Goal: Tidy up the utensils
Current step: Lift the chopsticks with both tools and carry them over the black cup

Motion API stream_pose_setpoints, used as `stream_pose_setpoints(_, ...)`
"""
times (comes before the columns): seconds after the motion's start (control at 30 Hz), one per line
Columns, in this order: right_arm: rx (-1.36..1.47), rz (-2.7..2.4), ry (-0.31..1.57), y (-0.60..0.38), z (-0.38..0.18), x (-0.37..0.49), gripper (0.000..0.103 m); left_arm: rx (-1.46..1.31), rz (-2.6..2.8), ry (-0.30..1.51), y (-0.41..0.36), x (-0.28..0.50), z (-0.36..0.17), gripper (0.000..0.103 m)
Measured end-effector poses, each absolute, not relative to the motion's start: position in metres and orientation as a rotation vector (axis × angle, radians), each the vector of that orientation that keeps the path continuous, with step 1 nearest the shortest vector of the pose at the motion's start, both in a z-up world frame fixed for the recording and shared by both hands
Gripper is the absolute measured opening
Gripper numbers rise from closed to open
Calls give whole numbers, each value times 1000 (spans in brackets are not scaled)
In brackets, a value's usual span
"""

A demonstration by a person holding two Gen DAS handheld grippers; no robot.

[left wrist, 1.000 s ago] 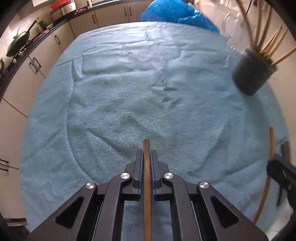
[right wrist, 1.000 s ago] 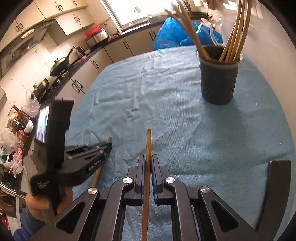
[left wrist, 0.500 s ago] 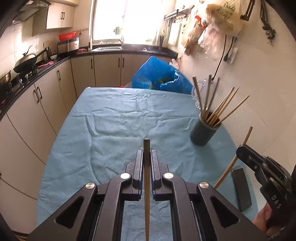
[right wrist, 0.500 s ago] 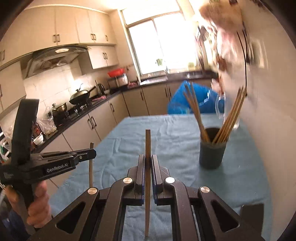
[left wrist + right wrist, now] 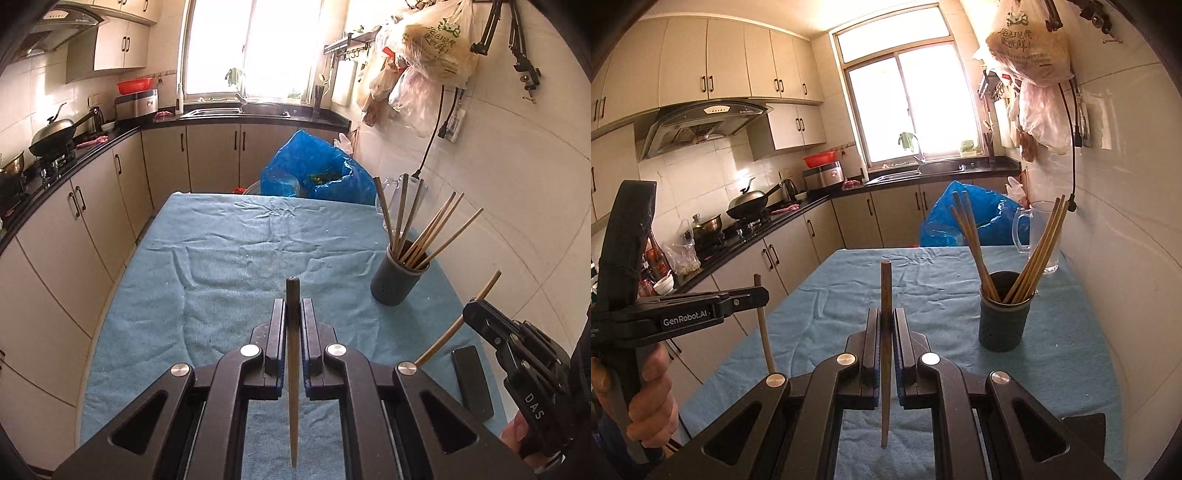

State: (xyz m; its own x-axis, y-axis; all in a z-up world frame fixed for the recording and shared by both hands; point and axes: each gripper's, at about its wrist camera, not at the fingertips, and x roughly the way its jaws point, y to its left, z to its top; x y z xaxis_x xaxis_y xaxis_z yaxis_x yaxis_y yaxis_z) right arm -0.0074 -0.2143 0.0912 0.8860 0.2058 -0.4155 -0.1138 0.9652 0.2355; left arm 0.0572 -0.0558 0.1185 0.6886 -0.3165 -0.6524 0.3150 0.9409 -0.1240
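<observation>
Two chopsticks held aloft over the towel-covered worktop, the holder waiting on the right.

The long worktop under its wrinkled blue terry towel (image 5: 229, 258) carries only the dark grey perforated cylindrical holder (image 5: 1005, 319), standing upright near the tiled wall with a fan of brown wooden chopsticks (image 5: 1039, 249) leaning in it, and a flat black slab (image 5: 472, 382) on the near right edge. The left gripper (image 5: 294, 325) has its jaws closed tight on one slim wooden chopstick (image 5: 293, 369), pinched near its blunt top so the tapered end hangs free. The right gripper (image 5: 886, 332) is likewise clamped on a darker wooden chopstick (image 5: 885, 354), upright. Both are held clear above the cloth, probably so each stick can be dropped point-first into the holder.
</observation>
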Motion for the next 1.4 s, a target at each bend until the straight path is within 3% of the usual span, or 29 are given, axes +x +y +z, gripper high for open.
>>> stream_pose_setpoints(0.63,230,56,376,-255,111,-27,7,30,-433,663,-98,55,153,7)
stream_pose_setpoints(1.4,285,-73,227,-343,184,17,7,67,-549,480,-248,108,233,7)
